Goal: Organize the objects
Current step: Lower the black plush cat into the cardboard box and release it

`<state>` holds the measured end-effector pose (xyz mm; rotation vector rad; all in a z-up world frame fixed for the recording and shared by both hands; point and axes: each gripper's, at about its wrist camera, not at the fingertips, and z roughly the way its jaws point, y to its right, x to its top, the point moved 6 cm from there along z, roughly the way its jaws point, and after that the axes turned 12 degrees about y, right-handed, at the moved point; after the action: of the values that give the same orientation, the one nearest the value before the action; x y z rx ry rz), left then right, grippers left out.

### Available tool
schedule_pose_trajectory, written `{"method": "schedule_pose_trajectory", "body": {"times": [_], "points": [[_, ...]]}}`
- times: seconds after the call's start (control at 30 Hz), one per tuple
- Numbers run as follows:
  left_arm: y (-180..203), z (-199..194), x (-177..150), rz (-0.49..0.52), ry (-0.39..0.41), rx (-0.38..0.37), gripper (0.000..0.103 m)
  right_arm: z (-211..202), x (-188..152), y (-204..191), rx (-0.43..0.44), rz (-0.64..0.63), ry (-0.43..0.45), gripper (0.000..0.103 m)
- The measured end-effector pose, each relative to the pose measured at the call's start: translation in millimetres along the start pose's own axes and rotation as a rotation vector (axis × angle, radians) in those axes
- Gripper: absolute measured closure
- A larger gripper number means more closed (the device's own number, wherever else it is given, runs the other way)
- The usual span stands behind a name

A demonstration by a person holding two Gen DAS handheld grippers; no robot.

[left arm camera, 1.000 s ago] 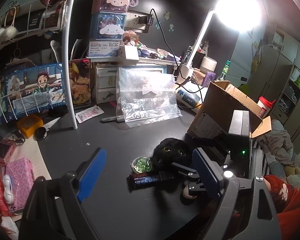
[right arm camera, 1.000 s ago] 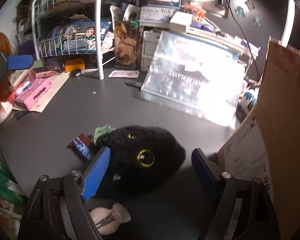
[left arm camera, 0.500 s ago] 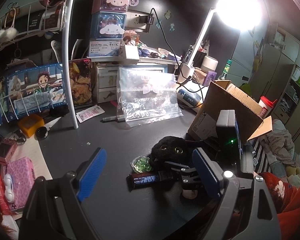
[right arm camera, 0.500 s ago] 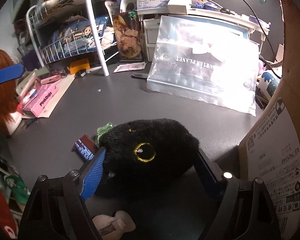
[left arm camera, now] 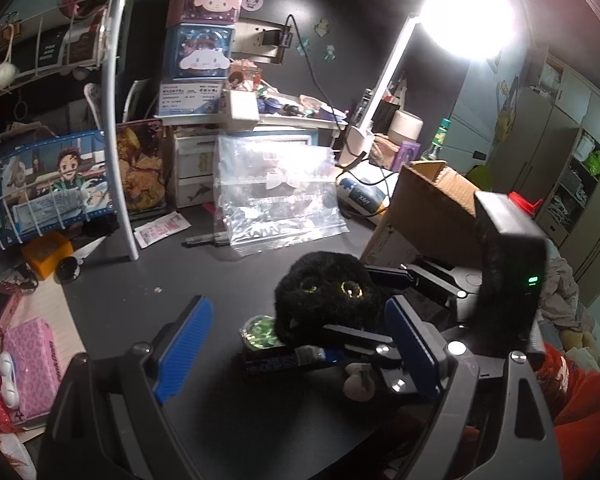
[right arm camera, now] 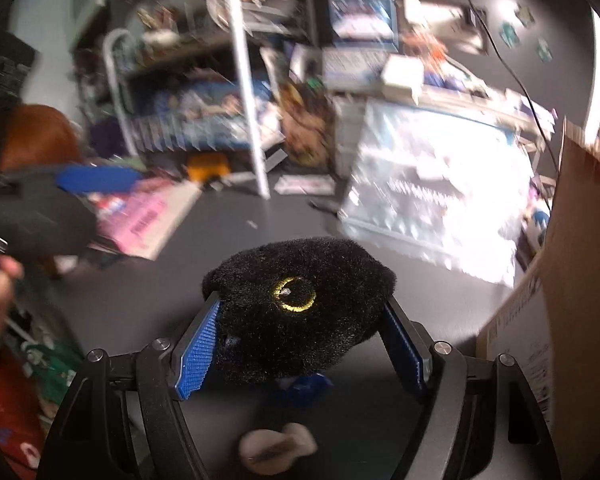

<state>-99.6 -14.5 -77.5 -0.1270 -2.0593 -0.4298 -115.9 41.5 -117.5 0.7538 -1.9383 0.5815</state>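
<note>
Lifting off the bench point(left arm camera: 220, 280), the black plush point(right arm camera: 300, 308) now sits squeezed between the right hand-held gripper point(right arm camera: 300, 356) pads; half a second ago it still rested down. Cardboard box point(left arm camera: 432, 208) stands just beside, likely its destination. Left hand-held gripper point(left arm camera: 296, 344) hangs wide open, empty.

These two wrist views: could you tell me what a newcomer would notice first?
The black plush with yellow eyes, clamped between the right gripper's blue fingers in mid-desk. Next, the glaring desk lamp at upper right in the left view, above an open cardboard box just right of the plush. The left gripper stands open, empty.
</note>
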Motion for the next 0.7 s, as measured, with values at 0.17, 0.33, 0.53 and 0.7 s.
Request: {"method": "schedule_pose_trajectory", "body": {"times": [0.17, 0.33, 0.53, 0.7], "points": [[19, -1, 17, -0.017, 0.015, -0.082, 0.017, -33, 35, -22, 0.076, -0.054, 0.083, 0.030], [48, -2, 42, 0.003, 0.036, -0.154, 0.030, -64, 62, -21, 0.086, -0.107, 0.136, 0.030], [97, 19, 75, 0.065, 0.041, -0.202, 0.036, -100, 80, 18, 0.023, -0.134, 0.181, 0.030], [144, 58, 91, 0.116, 0.007, -0.247, 0.036, -129, 80, 71, -0.056, -0.097, 0.188, 0.030]]}}
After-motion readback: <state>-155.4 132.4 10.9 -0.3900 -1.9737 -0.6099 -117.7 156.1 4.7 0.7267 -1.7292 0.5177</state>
